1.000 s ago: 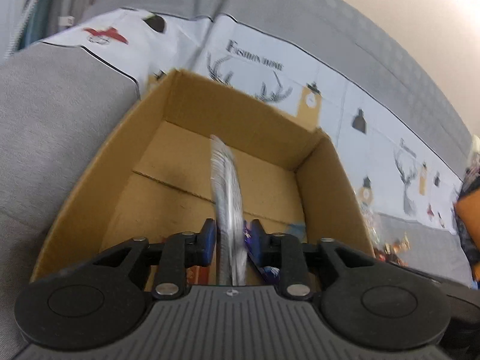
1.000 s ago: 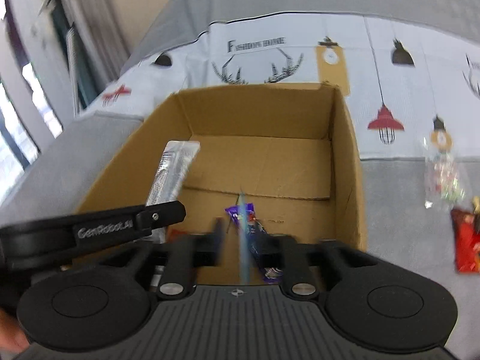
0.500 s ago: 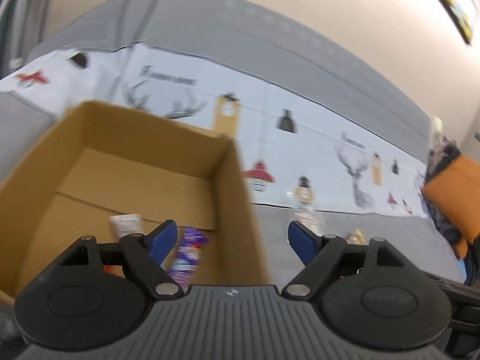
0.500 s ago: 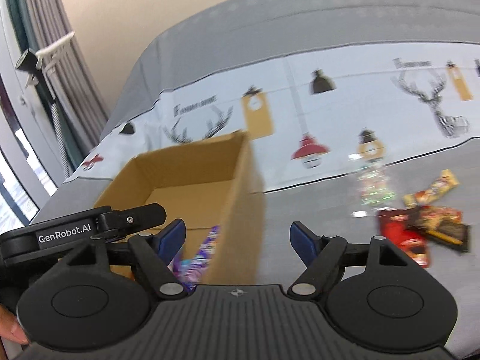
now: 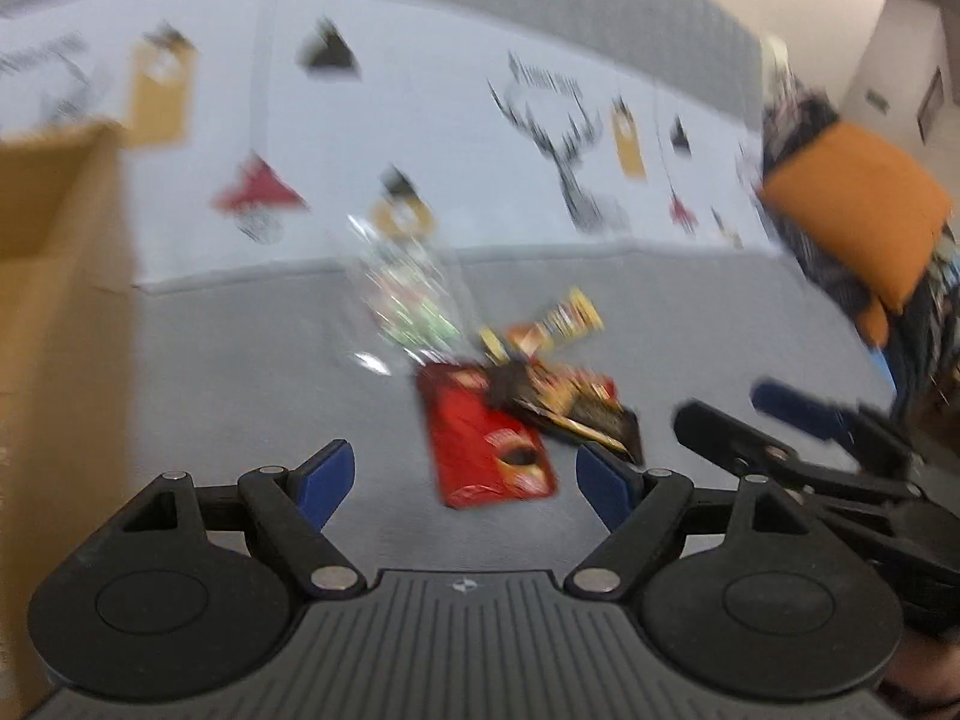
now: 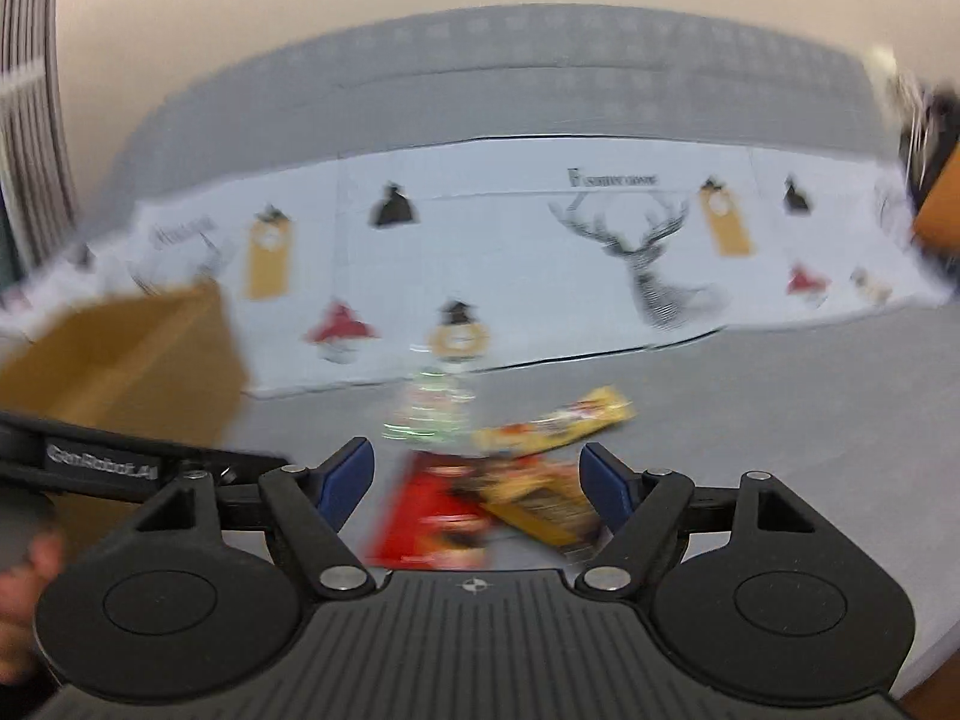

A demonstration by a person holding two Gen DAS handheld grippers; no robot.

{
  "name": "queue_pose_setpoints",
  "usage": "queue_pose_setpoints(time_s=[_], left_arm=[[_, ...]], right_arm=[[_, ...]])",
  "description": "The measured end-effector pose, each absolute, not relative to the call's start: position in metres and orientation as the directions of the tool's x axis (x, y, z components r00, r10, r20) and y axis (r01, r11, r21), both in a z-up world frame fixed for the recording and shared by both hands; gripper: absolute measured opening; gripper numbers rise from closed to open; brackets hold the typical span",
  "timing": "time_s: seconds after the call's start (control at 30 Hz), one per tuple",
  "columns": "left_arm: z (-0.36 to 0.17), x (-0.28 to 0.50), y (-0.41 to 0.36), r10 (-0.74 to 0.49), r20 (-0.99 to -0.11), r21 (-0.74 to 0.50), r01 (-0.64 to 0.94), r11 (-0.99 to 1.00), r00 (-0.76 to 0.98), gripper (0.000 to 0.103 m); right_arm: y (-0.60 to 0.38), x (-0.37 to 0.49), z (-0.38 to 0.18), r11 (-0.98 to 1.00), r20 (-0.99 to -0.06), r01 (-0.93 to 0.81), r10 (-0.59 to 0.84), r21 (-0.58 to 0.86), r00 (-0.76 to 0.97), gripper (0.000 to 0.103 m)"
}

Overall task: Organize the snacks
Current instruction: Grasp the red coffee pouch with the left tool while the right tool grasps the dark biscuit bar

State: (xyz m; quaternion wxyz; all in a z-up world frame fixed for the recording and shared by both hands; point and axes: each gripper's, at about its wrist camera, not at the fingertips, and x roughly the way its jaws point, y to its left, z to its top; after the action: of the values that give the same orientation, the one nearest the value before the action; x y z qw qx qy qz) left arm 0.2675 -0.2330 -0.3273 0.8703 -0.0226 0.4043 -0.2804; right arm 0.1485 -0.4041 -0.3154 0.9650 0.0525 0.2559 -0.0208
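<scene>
Snacks (image 5: 516,396) are lying in a loose heap on the grey sofa seat (image 5: 240,384), and I am seeing them smeared by motion blur in the left wrist view. The red packet (image 5: 486,450) is sitting nearest, at about 12 o'clock from my left gripper (image 5: 465,480), with a dark wrapper (image 5: 594,420) overlapping its far corner and a yellow bar (image 5: 564,324) beyond. A clear bag (image 5: 414,306) at 11 o'clock is hard to read; its contents are only coloured streaks. The cardboard box (image 5: 54,276) is being cut off by the picture's left edge at 9 o'clock. My left gripper's jaws are standing wide with nothing between them. They have just been opening: a second ago they were pinching a silver packet over the box. At 3 o'clock my right gripper (image 5: 798,414) is poking in, too blurred to judge here. An orange cushion (image 5: 858,216) is showing at 2 o'clock.

In the right wrist view the same heap (image 6: 516,480) is lying partly between the spread blue pads (image 6: 348,480), and its near edge is being hidden by the gripper body. My right gripper (image 6: 477,483) is gaping wide and carrying nothing; its jaws too have just been opening, having held a purple wrapper over the box before. The box (image 6: 132,360) is now sliding off at 9 o'clock. Whether the pads are touching the packets, I cannot tell.
</scene>
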Motion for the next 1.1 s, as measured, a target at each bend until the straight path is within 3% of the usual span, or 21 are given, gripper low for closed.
queue_pose_setpoints(time_s=[0.13,0.3,0.6,0.67,0.73,0.83,0.9,0.97,1.03,1.1], left_arm=[[-0.359,0.297,-0.269,-0.46,-0.748,-0.214,0.481,0.85,0.479,0.085],[-0.396,0.32,-0.283,-0.432,-0.807,-0.248,0.432,0.867,0.403,0.086],[-0.405,0.336,-0.313,-0.342,-0.792,-0.104,0.442,0.891,0.505,0.089],[-0.406,0.334,-0.315,-0.332,-0.781,-0.078,0.445,0.892,0.529,0.084],[-0.405,0.328,-0.309,-0.351,-0.766,-0.078,0.465,0.882,0.539,0.065],[-0.401,0.327,-0.296,-0.369,-0.775,-0.118,0.457,0.882,0.512,0.059],[-0.398,0.326,-0.285,-0.362,-0.789,-0.126,0.445,0.886,0.496,0.057],[-0.394,0.322,-0.273,-0.356,-0.798,-0.132,0.436,0.89,0.485,0.051],[-0.39,0.319,-0.258,-0.362,-0.804,-0.151,0.427,0.891,0.471,0.037],[-0.388,0.317,-0.247,-0.353,-0.815,-0.154,0.416,0.896,0.46,0.034]], right_arm=[[-0.434,0.179,-0.341,0.994,-0.566,0.026,0.037,0.103,0.824,0.074],[-0.454,0.21,-0.381,0.983,-0.672,0.039,0.093,0.179,0.735,0.07],[-0.463,0.232,-0.391,0.982,-0.689,0.05,0.09,0.181,0.719,0.068],[-0.471,0.24,-0.398,0.972,-0.706,0.055,0.128,0.23,0.696,0.068],[-0.471,0.245,-0.403,0.968,-0.716,0.028,0.167,0.251,0.678,0.069],[-0.448,0.246,-0.407,0.993,-0.74,-0.071,0.116,0.092,0.663,0.067],[-0.433,0.243,-0.406,0.992,-0.743,-0.128,0.091,0.007,0.663,0.048],[-0.426,0.24,-0.402,0.986,-0.748,-0.164,0.126,0.024,0.652,0.028],[-0.422,0.235,-0.399,0.988,-0.753,-0.156,0.114,0.015,0.649,0.027],[-0.42,0.228,-0.394,0.988,-0.751,-0.152,0.118,0.023,0.649,0.025]])
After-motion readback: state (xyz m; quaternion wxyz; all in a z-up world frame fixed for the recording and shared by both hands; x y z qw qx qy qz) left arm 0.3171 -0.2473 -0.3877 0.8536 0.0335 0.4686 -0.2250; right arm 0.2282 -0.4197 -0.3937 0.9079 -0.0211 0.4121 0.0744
